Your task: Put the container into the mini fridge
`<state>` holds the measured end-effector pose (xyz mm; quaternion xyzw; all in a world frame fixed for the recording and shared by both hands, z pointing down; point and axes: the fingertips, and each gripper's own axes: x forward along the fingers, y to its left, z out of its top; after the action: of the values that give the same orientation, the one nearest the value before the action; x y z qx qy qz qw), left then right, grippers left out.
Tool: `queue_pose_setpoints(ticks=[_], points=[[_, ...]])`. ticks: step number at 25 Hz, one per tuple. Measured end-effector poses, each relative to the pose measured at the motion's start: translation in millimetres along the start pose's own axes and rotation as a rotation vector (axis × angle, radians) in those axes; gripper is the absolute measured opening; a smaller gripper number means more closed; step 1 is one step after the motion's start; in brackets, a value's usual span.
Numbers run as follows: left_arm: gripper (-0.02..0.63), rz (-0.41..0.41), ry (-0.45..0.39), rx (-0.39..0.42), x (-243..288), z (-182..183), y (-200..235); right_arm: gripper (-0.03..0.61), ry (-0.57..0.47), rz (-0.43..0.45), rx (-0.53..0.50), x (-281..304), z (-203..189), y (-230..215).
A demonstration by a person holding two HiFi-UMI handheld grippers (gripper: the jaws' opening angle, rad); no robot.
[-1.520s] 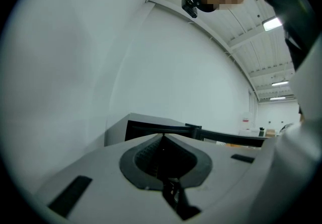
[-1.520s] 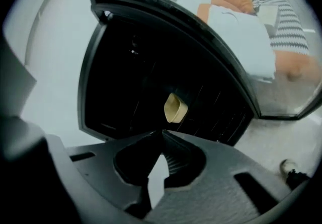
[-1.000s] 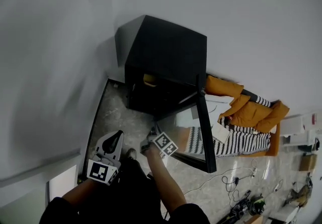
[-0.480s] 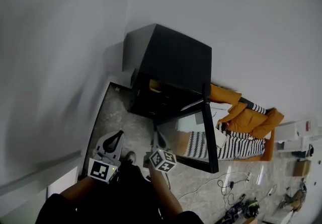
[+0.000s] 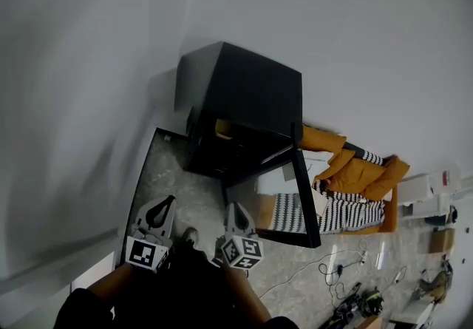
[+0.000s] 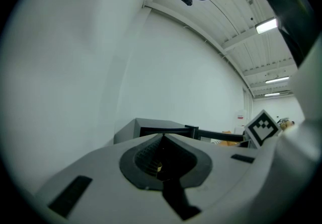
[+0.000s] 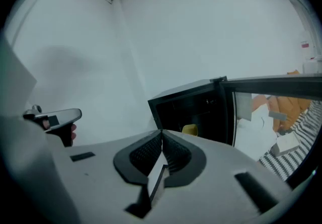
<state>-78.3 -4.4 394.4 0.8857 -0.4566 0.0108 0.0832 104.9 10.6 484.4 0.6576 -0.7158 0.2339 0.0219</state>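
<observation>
Sitting inside mini fridge, container; left tool, right tool closed empty, well back.

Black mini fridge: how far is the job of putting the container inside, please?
Done, it seems: a small yellow container sits inside the black mini fridge. In hand: nothing; the left tool and the right tool are both shut and empty, short of the fridge. Left: the glass door stands open, so probably closing it.

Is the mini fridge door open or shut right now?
Open: the door swings out from the mini fridge, exposing its dark inside and a yellow thing within.
</observation>
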Motion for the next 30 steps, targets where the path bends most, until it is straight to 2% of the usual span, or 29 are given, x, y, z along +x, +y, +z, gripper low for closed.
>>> queue_pose_setpoints(ticks=[6, 9, 20, 30], points=[[0.006, -0.017, 0.042, -0.011, -6, -4, -2, 0.003, -0.097, 0.011, -0.073, -29, 26, 23], [0.006, -0.025, 0.015, -0.023, -5, -3, -5, 0.003, -0.123, 0.023, -0.076, -38, 31, 34], [0.006, -0.039, 0.011, -0.025, -1, -4, -9, 0.002, -0.129, 0.092, -0.078, -41, 27, 49], [0.006, -0.029, 0.023, -0.015, 3, -3, -6, 0.002, -0.132, 0.085, -0.088, -37, 27, 46]])
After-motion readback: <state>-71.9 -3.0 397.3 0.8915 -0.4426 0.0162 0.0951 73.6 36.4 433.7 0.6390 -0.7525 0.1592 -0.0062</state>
